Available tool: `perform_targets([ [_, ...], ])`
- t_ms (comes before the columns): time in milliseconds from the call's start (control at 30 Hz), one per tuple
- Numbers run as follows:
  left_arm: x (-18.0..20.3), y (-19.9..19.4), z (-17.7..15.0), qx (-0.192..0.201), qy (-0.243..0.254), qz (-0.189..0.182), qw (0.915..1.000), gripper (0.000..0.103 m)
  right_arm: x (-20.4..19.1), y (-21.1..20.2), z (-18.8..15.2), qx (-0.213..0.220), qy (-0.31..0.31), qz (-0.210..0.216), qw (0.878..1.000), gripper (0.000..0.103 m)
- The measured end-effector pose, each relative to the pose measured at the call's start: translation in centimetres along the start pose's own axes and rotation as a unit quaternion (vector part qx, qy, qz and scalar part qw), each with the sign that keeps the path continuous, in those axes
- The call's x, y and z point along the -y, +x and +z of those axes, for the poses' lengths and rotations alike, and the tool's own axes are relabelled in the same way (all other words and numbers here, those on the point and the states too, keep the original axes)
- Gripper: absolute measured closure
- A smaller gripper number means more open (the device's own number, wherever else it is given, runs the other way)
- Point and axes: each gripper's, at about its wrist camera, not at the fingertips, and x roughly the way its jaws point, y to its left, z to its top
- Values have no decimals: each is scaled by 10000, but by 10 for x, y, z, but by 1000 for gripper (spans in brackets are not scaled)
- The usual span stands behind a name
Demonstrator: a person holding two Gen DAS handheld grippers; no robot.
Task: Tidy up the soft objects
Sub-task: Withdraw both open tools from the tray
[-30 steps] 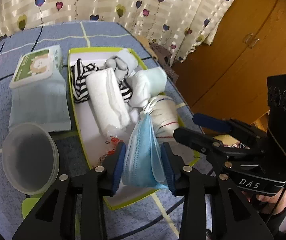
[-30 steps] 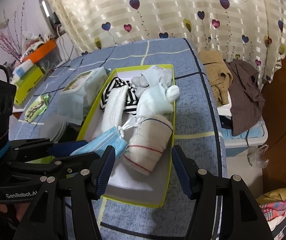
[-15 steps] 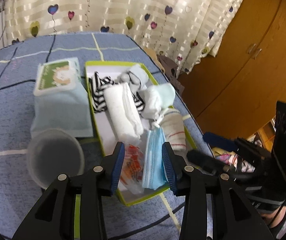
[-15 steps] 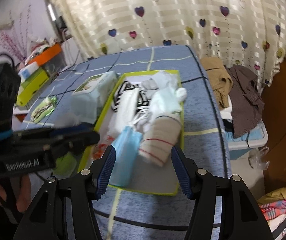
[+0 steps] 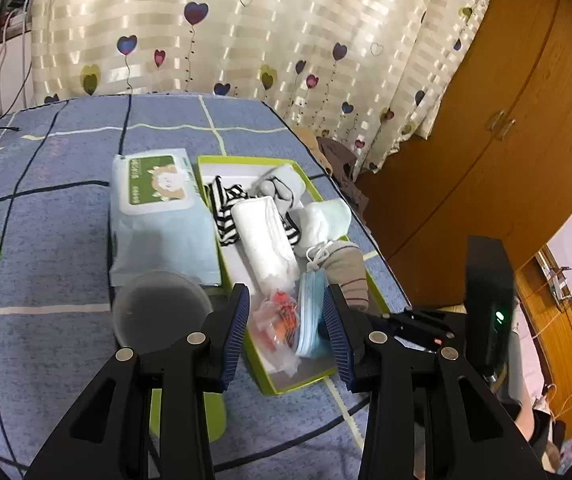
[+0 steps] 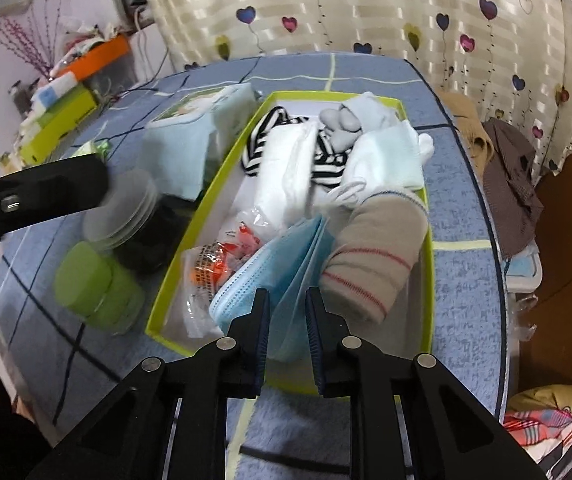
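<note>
Soft items are gathered in a lime-rimmed cardboard box that is set on a blue checked tablecloth, toward its right edge. At the far end of the box a black-and-white striped cloth and a grey-and-white sock bundle are seen; a folded white cloth is laid along the middle, and a pale blue-white sock pair is pressed against the right wall. Nearer, a beige rolled sock with red stripes is lying against the right wall, and a clear packet with orange contents is lying by the left wall.

Between them a folded blue face mask is stood on edge at the near end of the box, its white ear loops trailing toward the socks. The right gripper is placed over the near wall of the box and its jaws are closing, with the near edge of the mask between the pads; whether the pads are already pressed on it cannot be told.

The left gripper is held above the near end of the box with its jaws apart and nothing clamped; the mask and the packet are seen beyond them.

Just left of the box, a pack of wet wipes with a green label is lying flat. At its near end a translucent plastic cup is standing, and a green cylindrical container is lying beside it.
</note>
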Motion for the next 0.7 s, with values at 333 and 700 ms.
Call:
perform_targets([
  [333, -17, -22, 0, 232, -99, 103, 9996, 63, 1, 1, 11, 120, 128, -59, 9998, 86],
  [700, -31, -48, -12, 461, -31, 165, 9988, 63, -15, -52, 5, 662, 257, -166, 9973, 69],
])
